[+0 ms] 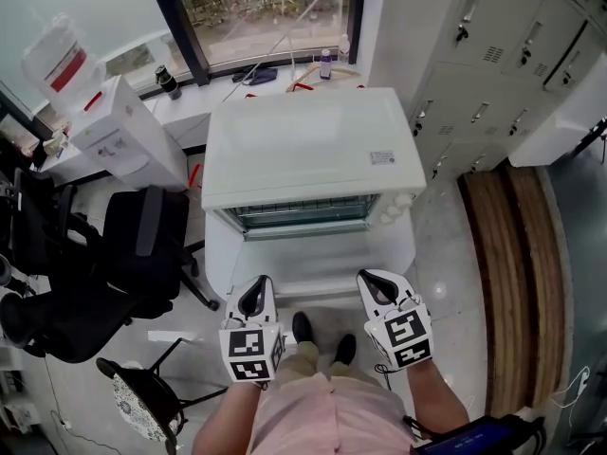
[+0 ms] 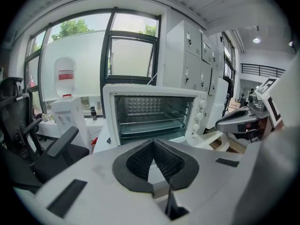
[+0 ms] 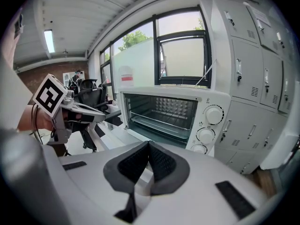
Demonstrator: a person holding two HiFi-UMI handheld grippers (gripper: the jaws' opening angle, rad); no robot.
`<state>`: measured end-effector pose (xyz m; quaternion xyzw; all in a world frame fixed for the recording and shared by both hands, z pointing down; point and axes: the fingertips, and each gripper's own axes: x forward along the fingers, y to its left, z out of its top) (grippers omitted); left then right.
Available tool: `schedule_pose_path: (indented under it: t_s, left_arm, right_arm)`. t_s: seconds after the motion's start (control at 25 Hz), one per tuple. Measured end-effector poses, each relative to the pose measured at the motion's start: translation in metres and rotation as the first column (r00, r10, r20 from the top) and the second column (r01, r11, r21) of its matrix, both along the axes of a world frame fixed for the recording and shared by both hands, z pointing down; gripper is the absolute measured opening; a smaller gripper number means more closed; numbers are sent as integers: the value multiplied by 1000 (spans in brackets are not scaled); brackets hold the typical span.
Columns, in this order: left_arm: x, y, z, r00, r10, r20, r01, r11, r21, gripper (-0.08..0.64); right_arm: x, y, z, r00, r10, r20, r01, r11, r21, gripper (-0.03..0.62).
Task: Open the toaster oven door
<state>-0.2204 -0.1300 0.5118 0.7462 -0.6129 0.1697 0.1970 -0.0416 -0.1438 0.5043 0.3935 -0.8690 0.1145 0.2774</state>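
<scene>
The white toaster oven [image 1: 313, 145] stands on a white table straight ahead of me. Its door is down and the cavity with its wire rack [image 2: 150, 114] shows openly, also in the right gripper view [image 3: 164, 114]. Three knobs [image 3: 214, 115] run down its right side. My left gripper [image 1: 258, 290] and right gripper [image 1: 376, 281] hover side by side near my body, short of the oven and touching nothing. Each one's jaws are shut with nothing between them, the tips meeting at the left gripper [image 2: 153, 142] and the right gripper [image 3: 149, 143].
A black office chair [image 1: 114, 254] and a stool [image 1: 142, 401] stand to my left, with a water dispenser [image 1: 123, 131] behind them. Grey lockers [image 1: 493, 45] line the right side. A window sill with small bottles [image 1: 325, 63] runs behind the oven.
</scene>
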Motion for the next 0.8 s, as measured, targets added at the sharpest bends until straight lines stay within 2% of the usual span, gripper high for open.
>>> schedule_pose_path:
  t_s: [0.8]
  left_arm:
    - [-1,22,32,1000,-25,8,26,998,-62,14]
  right_arm:
    - [8,22,27,1000,-26,-17,25,998,-54,2]
